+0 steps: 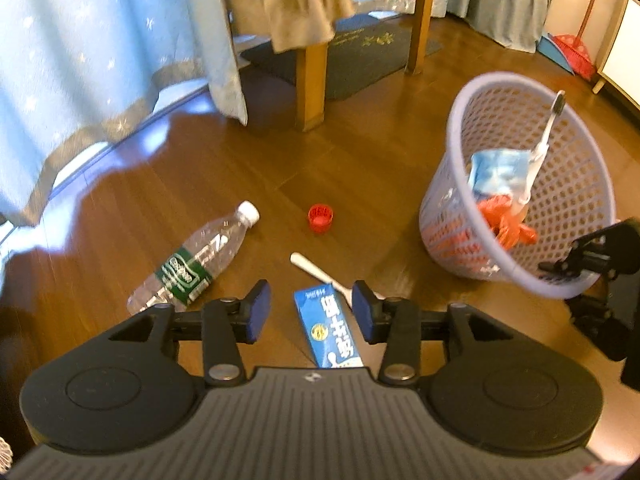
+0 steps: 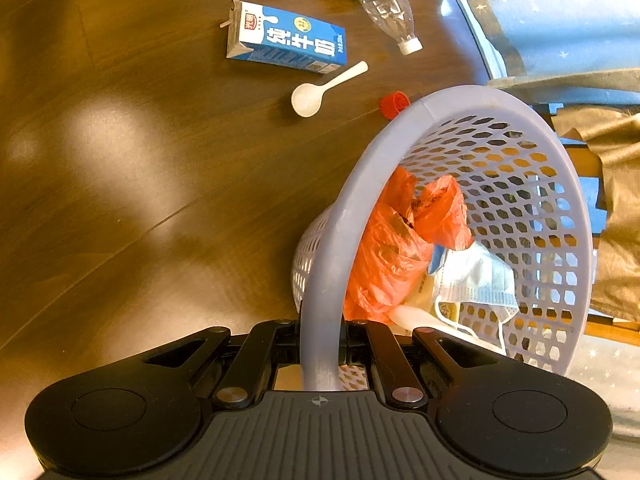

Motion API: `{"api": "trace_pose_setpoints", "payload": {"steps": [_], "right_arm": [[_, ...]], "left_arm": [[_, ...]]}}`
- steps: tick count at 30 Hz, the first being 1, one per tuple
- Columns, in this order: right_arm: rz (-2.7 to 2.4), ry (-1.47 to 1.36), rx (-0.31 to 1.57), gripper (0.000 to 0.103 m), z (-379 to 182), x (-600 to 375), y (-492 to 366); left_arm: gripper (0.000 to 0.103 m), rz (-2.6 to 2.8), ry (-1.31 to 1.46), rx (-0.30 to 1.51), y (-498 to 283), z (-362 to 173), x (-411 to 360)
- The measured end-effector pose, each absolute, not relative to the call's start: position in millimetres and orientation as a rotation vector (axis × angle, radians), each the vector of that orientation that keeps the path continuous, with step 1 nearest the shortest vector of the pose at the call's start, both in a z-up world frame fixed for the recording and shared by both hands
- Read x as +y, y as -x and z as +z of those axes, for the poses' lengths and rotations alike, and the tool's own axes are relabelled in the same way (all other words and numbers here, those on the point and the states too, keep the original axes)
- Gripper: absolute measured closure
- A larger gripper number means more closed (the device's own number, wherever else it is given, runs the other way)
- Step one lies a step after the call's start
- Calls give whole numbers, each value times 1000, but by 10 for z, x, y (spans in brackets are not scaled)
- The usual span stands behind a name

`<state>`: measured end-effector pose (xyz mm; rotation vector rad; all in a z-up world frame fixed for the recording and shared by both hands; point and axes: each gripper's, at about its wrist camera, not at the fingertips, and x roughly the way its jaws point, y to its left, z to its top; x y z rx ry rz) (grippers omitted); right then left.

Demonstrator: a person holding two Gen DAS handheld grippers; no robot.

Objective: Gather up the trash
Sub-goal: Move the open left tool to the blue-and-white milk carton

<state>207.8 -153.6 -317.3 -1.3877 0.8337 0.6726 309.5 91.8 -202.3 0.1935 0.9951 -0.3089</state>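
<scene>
My left gripper [image 1: 312, 308] hovers open over the wood floor, its blue pads on either side of the top end of a blue milk carton [image 1: 329, 330] lying flat. A white plastic spoon [image 1: 314, 270], a red bottle cap [image 1: 320, 217] and a clear water bottle [image 1: 196, 258] lie just beyond. My right gripper [image 2: 322, 334] is shut on the rim of the lavender mesh basket [image 2: 440, 100], which is tilted. The basket holds an orange bag [image 2: 392, 248], a face mask [image 2: 476, 276] and a toothbrush [image 1: 545, 148]. The carton [image 2: 288, 38], spoon [image 2: 320, 88] and cap [image 2: 394, 104] lie past the basket.
Wooden table legs [image 1: 310, 80] stand on a dark mat [image 1: 360, 52] at the back, under a beige cloth. A pale blue curtain [image 1: 100, 40] hangs along the left. A red broom [image 1: 576, 48] and a white cabinet [image 1: 624, 52] are at the far right.
</scene>
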Motion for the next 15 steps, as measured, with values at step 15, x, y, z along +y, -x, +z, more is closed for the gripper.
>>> {"api": "trace_pose_setpoints", "payload": {"steps": [15], "right_arm": [[673,1428,815,100,-3198,-1534,-2056]], "left_arm": [[42,-307,-124,1144,-3066,-2887,924]]}}
